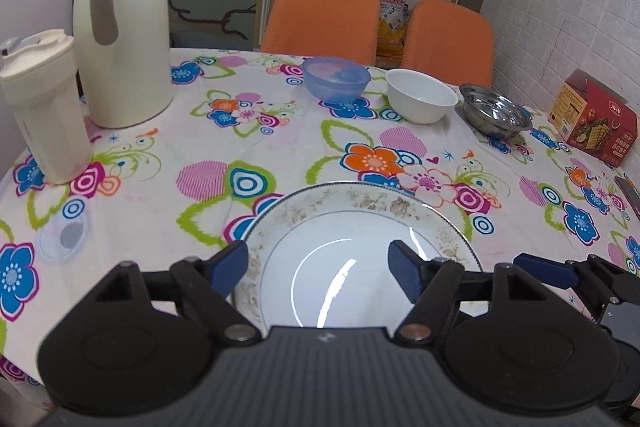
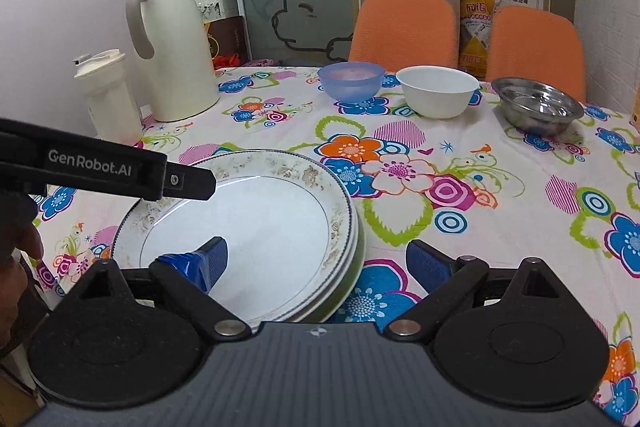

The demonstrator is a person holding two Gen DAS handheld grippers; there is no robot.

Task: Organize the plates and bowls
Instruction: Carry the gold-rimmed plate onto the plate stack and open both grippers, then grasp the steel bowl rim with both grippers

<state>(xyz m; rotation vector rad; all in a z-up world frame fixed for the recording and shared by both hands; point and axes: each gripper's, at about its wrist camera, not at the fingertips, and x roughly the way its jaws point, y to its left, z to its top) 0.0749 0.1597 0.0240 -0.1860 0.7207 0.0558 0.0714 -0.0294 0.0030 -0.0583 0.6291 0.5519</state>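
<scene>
Roughly halfway, we judge: plates [image 2: 256, 227] sit stacked at 6 o'clock on the counter [image 2: 500, 163]; blue bowl [image 2: 351, 80], white bowl [image 2: 438, 91], steel bowl [image 2: 538, 105] remain separate at 12. Left gripper [image 1: 318, 269] and right gripper [image 2: 318, 265] fingers apart, empty.

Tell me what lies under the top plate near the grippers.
In the right wrist view, the top plate sits on a stack: at least two more white plate rims and a greenish rim show at its right edge. Their faces are covered, so the exact count cannot be told.
</scene>
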